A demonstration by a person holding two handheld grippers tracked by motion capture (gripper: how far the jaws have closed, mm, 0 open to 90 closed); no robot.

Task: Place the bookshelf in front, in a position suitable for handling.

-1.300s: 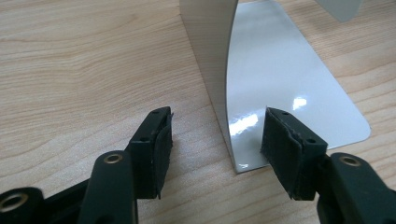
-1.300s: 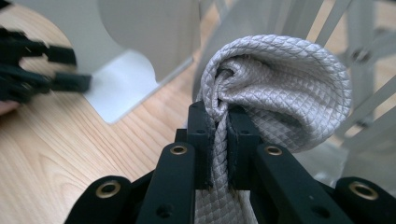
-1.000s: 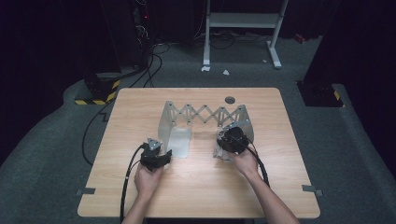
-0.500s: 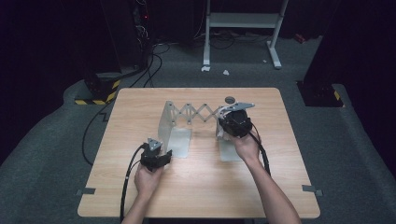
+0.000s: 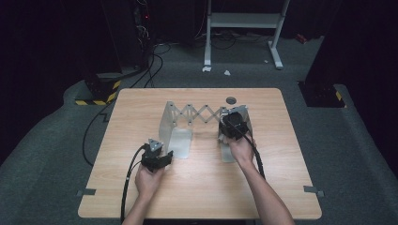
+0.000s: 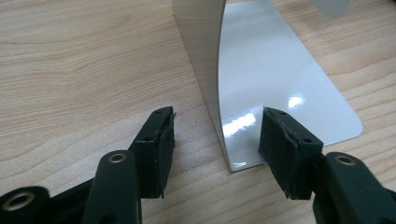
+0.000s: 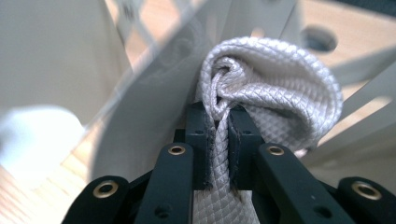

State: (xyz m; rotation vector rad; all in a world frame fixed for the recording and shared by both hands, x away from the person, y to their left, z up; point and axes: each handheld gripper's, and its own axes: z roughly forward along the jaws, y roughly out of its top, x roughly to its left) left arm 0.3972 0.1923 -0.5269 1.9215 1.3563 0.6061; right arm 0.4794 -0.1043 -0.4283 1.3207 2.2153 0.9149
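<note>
Two black grippers work at our light wooden table [image 5: 197,187]. Our right gripper [image 7: 217,130] has its jaws pinched tight on a grey-white woven textured cloth, rolled and folded [image 7: 275,88]; in the right gripper view the cloth bulges just past the pads, close against the pale metal panels of an expanding bookend rack with a scissor-lattice link [image 5: 197,114]. In the high view the right gripper [image 5: 233,125] sits at the rack's right end panel. Our left gripper [image 6: 215,140] has its jaws partly apart, holding nothing; the rack's glossy grey-white left base plate [image 6: 275,88] lies between and ahead of them, its near corner between the pads, untouched.
</note>
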